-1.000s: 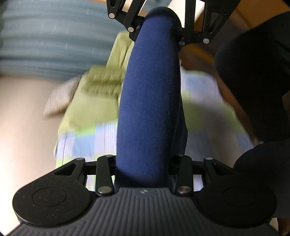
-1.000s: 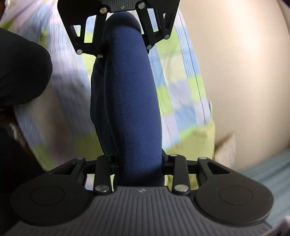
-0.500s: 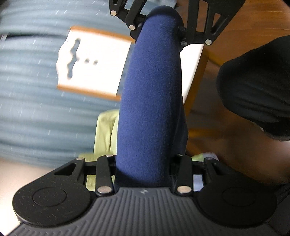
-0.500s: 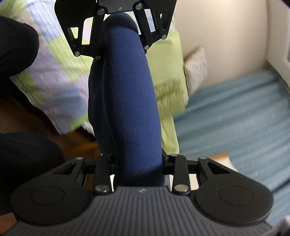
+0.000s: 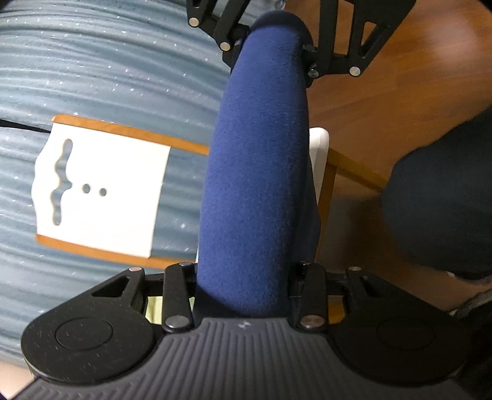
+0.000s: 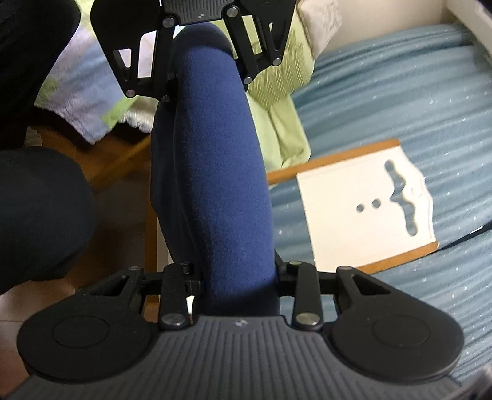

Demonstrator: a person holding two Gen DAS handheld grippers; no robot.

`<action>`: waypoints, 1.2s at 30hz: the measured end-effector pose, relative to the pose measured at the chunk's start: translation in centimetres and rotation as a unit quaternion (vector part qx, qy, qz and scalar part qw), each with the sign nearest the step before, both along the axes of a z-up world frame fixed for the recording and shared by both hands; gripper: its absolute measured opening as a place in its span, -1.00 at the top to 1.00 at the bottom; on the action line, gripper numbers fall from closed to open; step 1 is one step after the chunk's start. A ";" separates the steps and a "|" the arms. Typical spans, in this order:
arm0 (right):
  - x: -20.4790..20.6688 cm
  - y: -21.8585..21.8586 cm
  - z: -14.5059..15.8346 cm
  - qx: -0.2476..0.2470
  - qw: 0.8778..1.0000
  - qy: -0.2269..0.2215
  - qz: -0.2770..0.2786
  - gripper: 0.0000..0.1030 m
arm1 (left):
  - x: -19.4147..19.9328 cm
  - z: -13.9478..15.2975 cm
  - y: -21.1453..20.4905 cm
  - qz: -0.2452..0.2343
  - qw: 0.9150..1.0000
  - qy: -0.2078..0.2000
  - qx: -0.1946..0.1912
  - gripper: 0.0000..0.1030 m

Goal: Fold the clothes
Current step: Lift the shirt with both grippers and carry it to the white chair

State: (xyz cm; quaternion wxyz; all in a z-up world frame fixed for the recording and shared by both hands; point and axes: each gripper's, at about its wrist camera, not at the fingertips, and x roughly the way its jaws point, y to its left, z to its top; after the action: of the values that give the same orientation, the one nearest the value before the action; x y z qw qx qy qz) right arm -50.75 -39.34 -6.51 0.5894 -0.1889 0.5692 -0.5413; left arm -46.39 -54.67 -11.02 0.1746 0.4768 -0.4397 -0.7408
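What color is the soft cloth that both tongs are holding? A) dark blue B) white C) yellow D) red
A: a thick roll of dark blue cloth runs from the left tongs to the right tongs, pinched between the fingers of each.

A blue ribbed bedspread (image 5: 92, 77) flecked with white is seen filling much of both views. A white board (image 5: 101, 190) with wooden edges, pierced by a wavy slot and two round holes, is seen against the bedspread. Beside the board, away from the bedspread, a wooden floor (image 5: 384, 107) in warm orange-brown is shown. A green and checked blanket (image 6: 283, 132) is seen in the right wrist view, beyond the board. Past the bedspread, at the far corner, a pale wall (image 6: 384, 18) is visible.
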 end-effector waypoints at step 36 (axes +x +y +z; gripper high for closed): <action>-6.2 -18.1 -12.4 0.004 0.998 0.052 -0.047 0.36 | -4.6 -11.6 -23.1 -0.033 0.999 0.009 -0.024 0.08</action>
State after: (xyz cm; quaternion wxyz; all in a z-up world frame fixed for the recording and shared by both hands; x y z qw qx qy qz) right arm -56.98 -57.39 -18.95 0.5342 -0.1872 0.6094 -0.5552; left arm -50.95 -77.82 -22.58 0.1656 0.4513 -0.4708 -0.7397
